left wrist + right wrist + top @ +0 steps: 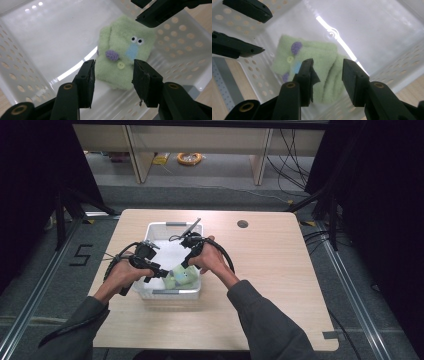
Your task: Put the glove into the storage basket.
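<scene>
A folded pale green fleece cloth [180,278] with googly eyes, a blue patch, a purple patch and a yellow button lies in the near right corner of a white perforated basket [165,225]. In the left gripper view the cloth [125,47] rests on the basket floor beyond my left gripper [113,72], whose jaws stand apart without touching it. My right gripper [327,72] hovers open over the folded cloth [317,55], its pads clear of the fabric. From above, the left gripper [159,274] and right gripper [186,264] both point down into the basket from either side.
The basket sits on a light wooden table [270,270], left of its middle. A round cable hole [242,224] lies at the far right of the tabletop. The other gripper's black jaws [160,12] hang close above the cloth. Basket walls [252,67] hem in both grippers.
</scene>
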Available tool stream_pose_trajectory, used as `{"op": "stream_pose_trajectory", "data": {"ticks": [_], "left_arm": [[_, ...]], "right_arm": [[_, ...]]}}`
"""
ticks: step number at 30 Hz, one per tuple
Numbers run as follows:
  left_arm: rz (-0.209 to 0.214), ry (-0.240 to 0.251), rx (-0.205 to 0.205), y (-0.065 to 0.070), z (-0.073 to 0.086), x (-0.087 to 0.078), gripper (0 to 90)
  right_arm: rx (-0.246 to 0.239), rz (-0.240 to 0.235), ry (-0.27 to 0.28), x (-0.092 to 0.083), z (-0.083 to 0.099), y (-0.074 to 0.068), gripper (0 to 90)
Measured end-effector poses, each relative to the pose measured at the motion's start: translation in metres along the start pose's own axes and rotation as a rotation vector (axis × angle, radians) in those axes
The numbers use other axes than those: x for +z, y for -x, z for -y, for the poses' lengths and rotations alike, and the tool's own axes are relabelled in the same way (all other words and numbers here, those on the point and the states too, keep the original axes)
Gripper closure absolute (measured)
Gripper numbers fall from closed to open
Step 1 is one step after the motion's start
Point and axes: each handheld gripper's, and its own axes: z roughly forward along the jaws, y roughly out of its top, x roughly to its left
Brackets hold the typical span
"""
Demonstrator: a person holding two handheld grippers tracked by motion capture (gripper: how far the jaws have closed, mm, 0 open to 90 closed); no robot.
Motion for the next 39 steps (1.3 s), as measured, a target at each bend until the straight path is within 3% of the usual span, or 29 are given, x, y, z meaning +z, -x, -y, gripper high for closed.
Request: {"op": "stream_pose_trajectory", "data": {"ticks": [7, 10, 11, 13, 20, 27, 30, 39], "left_arm": [[-0.005, 0.049, -0.015, 0.002, 0.001, -0.008, 45.1], [0.005, 0.091, -0.034, 0.007, 0.003, -0.016, 41.2], [0.007, 0.127, -0.037, 0.011, 0.005, -0.020, 39.9], [0.008, 0.135, -0.034, 0.013, 0.005, -0.022, 37.0], [0.005, 0.175, -0.027, 0.030, 0.013, -0.035, 30.5], [0.049, 0.236, -0.027, 0.043, 0.025, -0.036, 28.3], [0.063, 0.253, -0.013, 0.049, 0.029, -0.036, 27.7], [0.065, 0.291, 0.022, 0.072, 0.040, -0.035, 25.0]], "right_arm": [[0.001, -0.016, 0.035, -0.009, 0.001, 0.001, 60.2], [0.000, -0.021, 0.065, -0.016, 0.004, 0.004, 57.8], [-0.003, -0.022, 0.069, -0.018, 0.006, 0.004, 57.0], [-0.005, -0.026, 0.078, -0.020, 0.008, 0.004, 56.1], [-0.020, -0.050, 0.136, -0.039, 0.026, 0.004, 46.6], [-0.036, -0.085, 0.203, -0.054, 0.047, 0.009, 41.6], [0.000, -0.077, 0.212, -0.061, 0.057, 0.010, 39.9], [0.006, -0.048, 0.276, -0.078, 0.089, 0.015, 34.4]]}}
